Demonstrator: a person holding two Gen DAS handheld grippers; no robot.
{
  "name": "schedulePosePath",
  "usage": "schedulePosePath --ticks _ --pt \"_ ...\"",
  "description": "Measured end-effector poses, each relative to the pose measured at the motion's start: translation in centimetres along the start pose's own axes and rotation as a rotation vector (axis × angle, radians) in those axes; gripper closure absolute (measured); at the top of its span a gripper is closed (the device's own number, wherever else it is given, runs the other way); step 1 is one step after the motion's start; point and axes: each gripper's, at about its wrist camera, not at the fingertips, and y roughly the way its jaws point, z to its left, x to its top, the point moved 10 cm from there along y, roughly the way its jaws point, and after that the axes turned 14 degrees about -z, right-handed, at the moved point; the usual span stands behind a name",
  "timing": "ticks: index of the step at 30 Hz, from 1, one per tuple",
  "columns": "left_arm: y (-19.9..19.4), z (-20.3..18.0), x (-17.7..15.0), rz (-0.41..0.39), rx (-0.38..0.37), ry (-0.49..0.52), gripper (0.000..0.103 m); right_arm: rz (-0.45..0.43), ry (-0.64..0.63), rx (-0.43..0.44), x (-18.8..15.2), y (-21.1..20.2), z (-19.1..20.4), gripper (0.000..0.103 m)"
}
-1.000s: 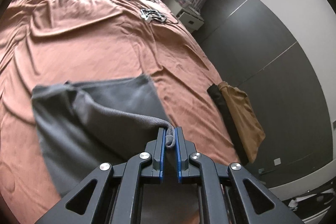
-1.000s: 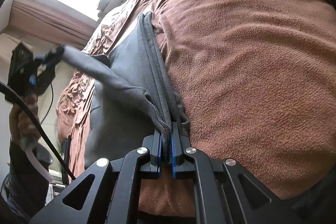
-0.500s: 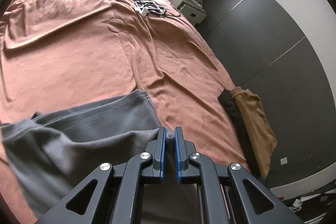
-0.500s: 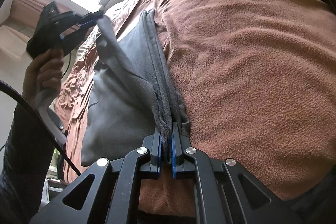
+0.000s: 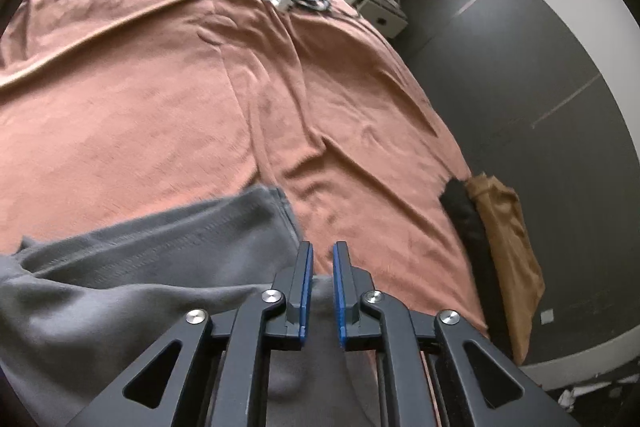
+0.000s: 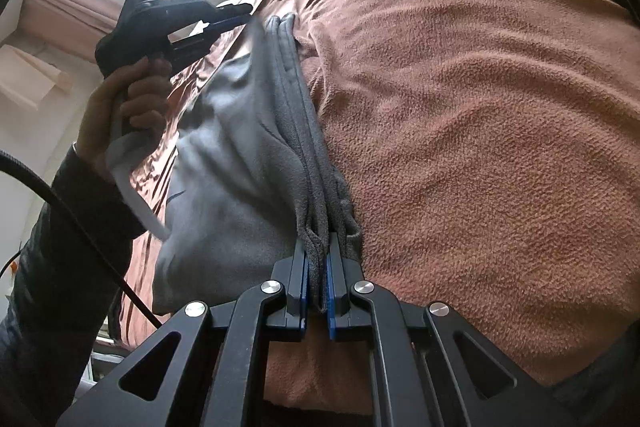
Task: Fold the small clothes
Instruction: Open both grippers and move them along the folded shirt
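Left gripper (image 5: 320, 259), jaws opening, apparently releasing the grey garment (image 5: 132, 275) it has laid over onto the brown bedspread (image 5: 160, 87); blur hides whether cloth lingers between them. Right gripper (image 6: 317, 259) pinches the stacked edges, anchoring the fold line.

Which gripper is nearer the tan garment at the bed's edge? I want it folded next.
Left. The left gripper opens over the grey garment, with the tan garment just beyond; the right gripper shows none nearby.
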Motion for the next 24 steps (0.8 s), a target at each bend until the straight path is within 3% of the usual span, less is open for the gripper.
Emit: schedulePosePath --ticks 2,7,10,11,13,19,24 --pt "-1.3 0.3 0.6 -0.023 0.001 -0.001 0.070 -0.001 0.005 0.008 0.1 -0.1 0.0 0.098" --pt "-5.2 2.3 -0.1 -0.040 0.057 0.028 0.057 -0.007 -0.018 0.004 0.8 -0.7 0.6 0.092" --pt "-7.5 4.4 -1.5 -0.017 0.104 0.019 0.054 -0.024 -0.034 0.010 1.4 -1.4 1.2 0.067" --pt "-8.2 4.8 -1.8 -0.015 0.108 0.012 0.053 -0.036 -0.039 0.004 1.7 -1.7 1.3 0.046" --pt "-9.9 5.8 -2.4 -0.012 0.129 0.011 0.052 -0.071 -0.061 -0.007 2.5 -2.5 1.5 0.036" --pt "-14.1 8.2 -4.5 -0.027 0.170 -0.032 0.044 -0.062 -0.104 -0.023 3.1 -2.2 1.6 0.036" --pt "-16.9 9.9 -7.2 -0.002 0.200 -0.075 0.043 -0.015 -0.110 -0.010 3.5 -0.9 1.9 0.036"
